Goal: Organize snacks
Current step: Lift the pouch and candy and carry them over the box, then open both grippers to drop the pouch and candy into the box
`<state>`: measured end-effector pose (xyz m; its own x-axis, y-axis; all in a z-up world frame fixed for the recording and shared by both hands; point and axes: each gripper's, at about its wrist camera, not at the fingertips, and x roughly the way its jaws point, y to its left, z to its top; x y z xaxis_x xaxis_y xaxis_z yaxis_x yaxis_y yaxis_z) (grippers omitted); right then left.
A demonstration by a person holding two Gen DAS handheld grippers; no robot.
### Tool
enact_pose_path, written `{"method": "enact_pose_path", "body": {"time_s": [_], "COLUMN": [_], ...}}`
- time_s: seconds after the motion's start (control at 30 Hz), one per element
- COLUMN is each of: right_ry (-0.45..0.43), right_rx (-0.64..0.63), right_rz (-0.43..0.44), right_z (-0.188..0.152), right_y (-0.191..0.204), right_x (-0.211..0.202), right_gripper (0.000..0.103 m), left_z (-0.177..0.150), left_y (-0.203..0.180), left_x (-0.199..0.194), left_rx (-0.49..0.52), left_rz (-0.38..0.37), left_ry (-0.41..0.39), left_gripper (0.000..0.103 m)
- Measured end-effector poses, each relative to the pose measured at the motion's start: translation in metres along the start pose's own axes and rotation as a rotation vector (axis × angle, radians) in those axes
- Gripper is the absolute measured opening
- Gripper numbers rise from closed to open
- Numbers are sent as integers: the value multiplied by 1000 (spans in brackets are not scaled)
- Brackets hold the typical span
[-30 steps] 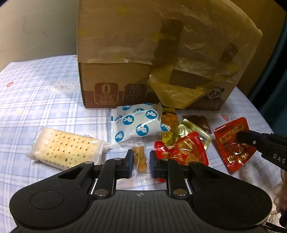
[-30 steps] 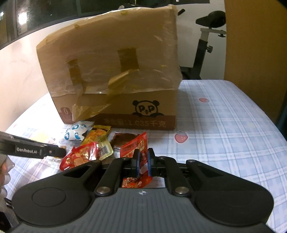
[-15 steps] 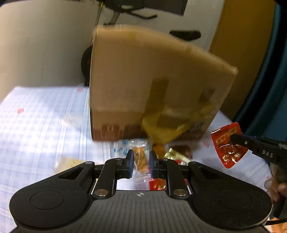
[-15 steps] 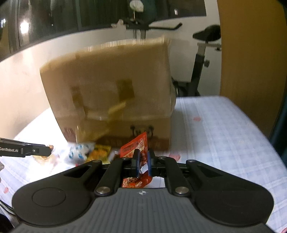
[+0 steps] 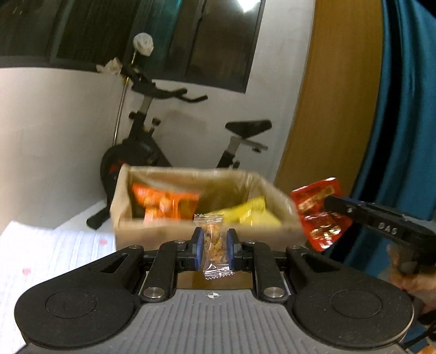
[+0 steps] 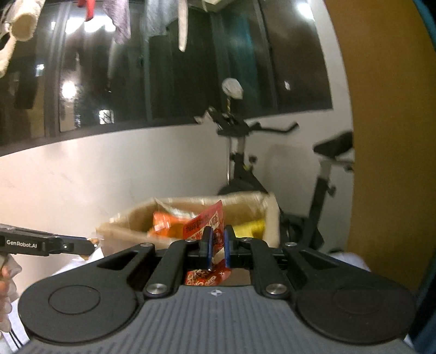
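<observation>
Left wrist view: blurred cardboard box point(image 5: 207, 231) contents, left jaws pinching clear-wrapped snack point(image 5: 214, 245), right jaws red packet point(image 6: 216, 238).

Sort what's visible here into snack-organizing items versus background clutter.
Part of the job:
- clear-wrapped snack, gripped by the left gripper
- red snack packet, gripped by the right gripper
- cardboard box, open
- orange packet and yellow packet inside the box

Just lying about:
- exercise bike
- hanging laundry
- blue curtain

Dim warm indoor light, lamp glare on dark window point(image 6: 81, 89), motion blur, fisheye-bent edges
</observation>
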<state>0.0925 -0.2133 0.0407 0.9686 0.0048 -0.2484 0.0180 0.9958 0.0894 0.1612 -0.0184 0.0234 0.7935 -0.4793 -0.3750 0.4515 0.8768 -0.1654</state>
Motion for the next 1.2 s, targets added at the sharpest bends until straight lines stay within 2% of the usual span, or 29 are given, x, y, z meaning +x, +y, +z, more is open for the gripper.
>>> {"method": "enact_pose_path", "body": {"time_s": [0.1,0.2,0.4,0.5,0.53,0.57,0.63,0.67,0.77,0.97,1.2], "right_ry": [-34,-27,89,146,163,177,185,183,164,102,46], "right_rx": [-27,35,168,177,178,181,181,170,115,45,32], "right_rz": [4,8,11,4,0,-5,-13,-21,-33,-20,45], "right_z": [17,28,23,11,7,4,-2,-4,-8,-17,-37], "right_y": [6,8,6,8,8,6,4,2,1,4,1], "right_x": [23,56,119,134,137,140,140,138,129,91,47], "right_gripper": [9,9,9,10,10,13,14,15,22,22,22], "left_z": [19,33,38,36,35,33,28,24,21,18,-2], "left_y": [0,2,17,22,24,26,30,31,35,42,59], "left_x": [22,50,91,108,112,116,111,104,92,54,13], "left_rx": [4,7,12,13,14,13,13,16,31,58,-44], "left_rz": [-4,11,63,52,51,56,73,79,100,114,128], "left_ry": [-9,7,100,143,158,169,163,151,132,83,53], "left_gripper": [19,19,19,20,22,29,45,49,49,49,49]}}
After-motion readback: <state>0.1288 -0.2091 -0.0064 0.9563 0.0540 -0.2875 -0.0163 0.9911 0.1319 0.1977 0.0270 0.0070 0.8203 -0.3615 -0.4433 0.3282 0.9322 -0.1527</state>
